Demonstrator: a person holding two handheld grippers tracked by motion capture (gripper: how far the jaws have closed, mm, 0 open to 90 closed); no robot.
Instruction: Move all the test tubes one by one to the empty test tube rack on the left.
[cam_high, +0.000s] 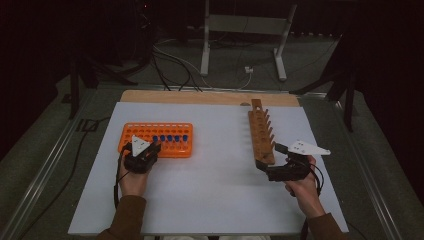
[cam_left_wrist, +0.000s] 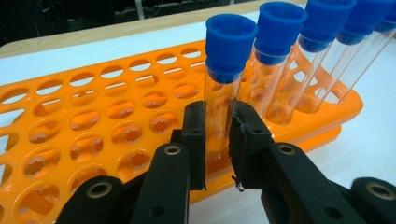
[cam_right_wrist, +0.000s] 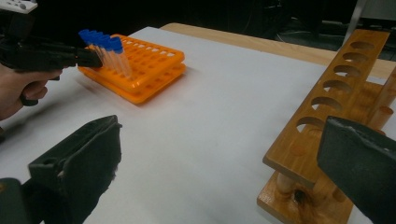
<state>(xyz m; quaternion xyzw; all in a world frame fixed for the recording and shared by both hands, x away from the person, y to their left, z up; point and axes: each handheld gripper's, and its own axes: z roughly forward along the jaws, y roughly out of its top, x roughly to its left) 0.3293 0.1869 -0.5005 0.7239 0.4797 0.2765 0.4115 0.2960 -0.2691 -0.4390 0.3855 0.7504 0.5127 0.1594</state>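
— Left gripper view, near: left gripper (cam_left_wrist: 217, 140) clamped on the glass of a tube (cam_left_wrist: 224, 88), blue cap above the jaws. Tube's place?

— Upright in the orange rack (cam_high: 176, 148), first of a capped row running toward 2 o'clock.

— Right gripper (cam_high: 270, 169)?

— Jaws wide apart, holding nothing, at the near end of the wooden rack (cam_high: 261, 132). White table (cam_high: 215, 190) under both.

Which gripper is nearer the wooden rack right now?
Right. The right gripper sits open at the near end of the wooden rack, while the left gripper is across the table at the orange rack, jaws closed around a blue-capped tube.
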